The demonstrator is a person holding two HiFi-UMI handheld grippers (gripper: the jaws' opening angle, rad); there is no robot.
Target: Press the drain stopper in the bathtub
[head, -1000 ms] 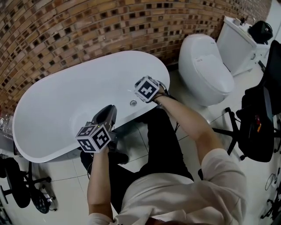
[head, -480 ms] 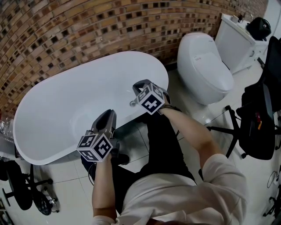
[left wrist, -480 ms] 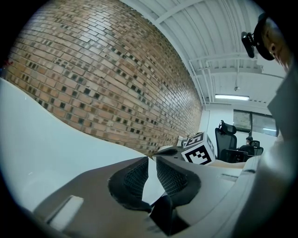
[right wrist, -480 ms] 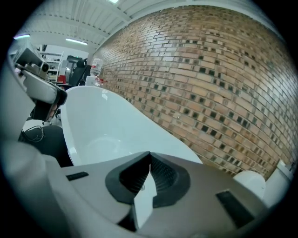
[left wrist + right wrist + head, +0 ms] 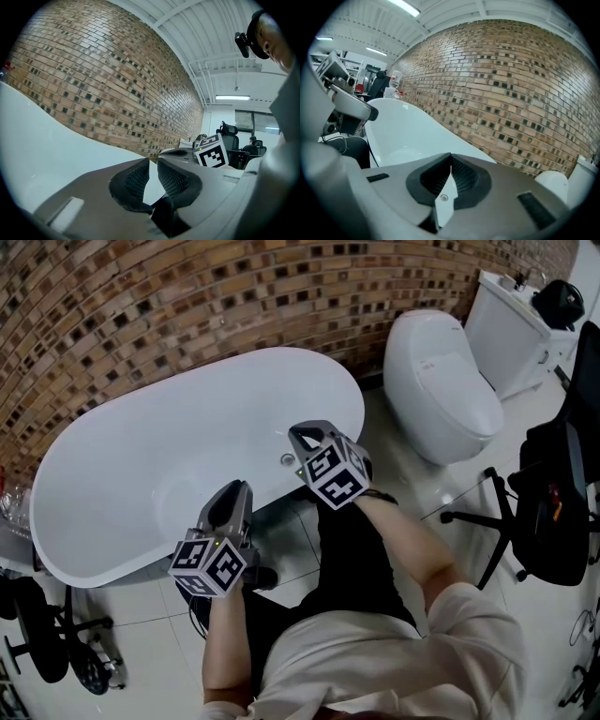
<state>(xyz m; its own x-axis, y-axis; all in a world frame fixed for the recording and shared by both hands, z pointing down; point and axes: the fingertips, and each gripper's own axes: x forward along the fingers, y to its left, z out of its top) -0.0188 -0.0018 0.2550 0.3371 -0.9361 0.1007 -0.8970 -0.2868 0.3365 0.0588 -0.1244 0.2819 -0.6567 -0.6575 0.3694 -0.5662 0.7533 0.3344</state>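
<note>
1. Brick wall (image 5: 187, 296) at the back, with a white oval bathtub (image 5: 122, 465) set against it. A white toilet (image 5: 441, 381) is to its right and a black office chair (image 5: 553, 512) is at the far right, all on white floor tiles.
2. Drain stopper (image 5: 287, 459): a small round metallic disc with a darker centre. It sits on the tub's near side, close to the rim at the toilet end. Can't tell whether it is up or pressed down.
3. Right hand-held gripper (image 5: 298, 430) (image 5: 451, 161): jaw tips are together with nothing between them. It is held just above and beside the stopper, and contact can't be confirmed.
4. Left hand-held gripper (image 5: 236, 486) (image 5: 153, 161): there is a narrow slit between the pads, and it is empty. It is over the tub's near rim, well apart from the stopper.
</note>
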